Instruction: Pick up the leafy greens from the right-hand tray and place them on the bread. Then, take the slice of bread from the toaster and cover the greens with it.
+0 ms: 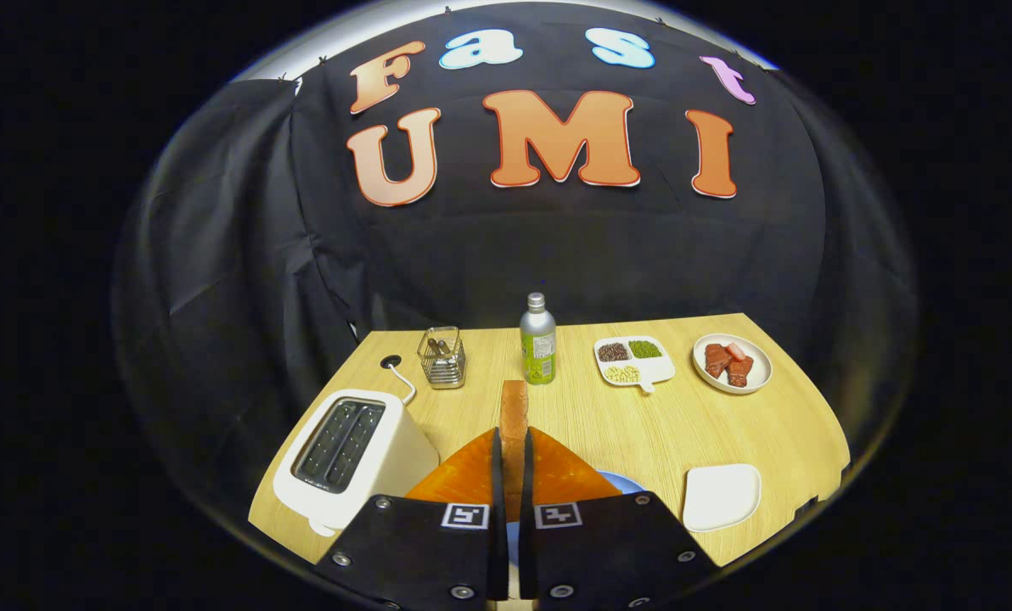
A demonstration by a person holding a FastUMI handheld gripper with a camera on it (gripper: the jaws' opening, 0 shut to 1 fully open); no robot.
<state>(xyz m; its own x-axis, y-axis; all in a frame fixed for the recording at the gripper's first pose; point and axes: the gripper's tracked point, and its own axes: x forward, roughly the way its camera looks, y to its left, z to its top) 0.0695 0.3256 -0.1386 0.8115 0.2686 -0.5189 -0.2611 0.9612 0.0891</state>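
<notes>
Tongs-mounted fisheye, forward over table (608, 424)

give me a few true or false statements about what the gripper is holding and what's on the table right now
1. The hand-held gripper is shut on a slice of bread standing on edge between its fingers. True.
2. A slice of bread sticks up out of the toaster. False: both slots look empty.
3. The bottle stands upright beyond the fingers. True.
4. The white square tray holds leafy greens. False: it is bare.
5. The round plate with reddish pieces sits beside the toaster. False: it is across the table from it, next to the divided dish.
</notes>
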